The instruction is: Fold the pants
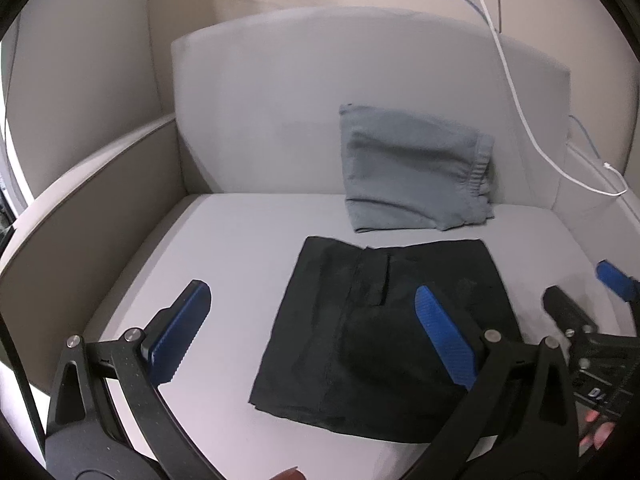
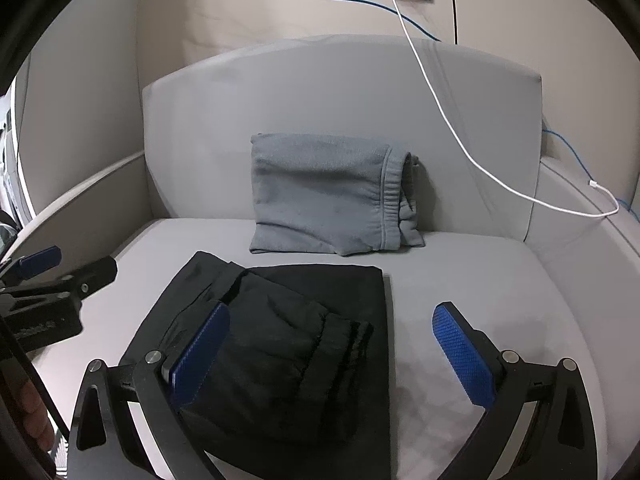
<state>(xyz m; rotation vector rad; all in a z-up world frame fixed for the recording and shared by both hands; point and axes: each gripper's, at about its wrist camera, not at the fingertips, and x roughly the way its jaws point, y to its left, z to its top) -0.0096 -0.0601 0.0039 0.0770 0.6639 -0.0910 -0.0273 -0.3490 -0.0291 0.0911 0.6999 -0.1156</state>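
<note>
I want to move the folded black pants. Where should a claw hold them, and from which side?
Probably grip the black pants at their straight right edge. It lies flat on bare cushion, so the open right claw can come in from the right and pinch all layers together.

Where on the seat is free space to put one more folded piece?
The seat is bare on the left, between the armrest and the black pants, and in a narrower strip right of them. The middle and back are crowded: grey pants lean on the backrest just behind the black ones.
</note>
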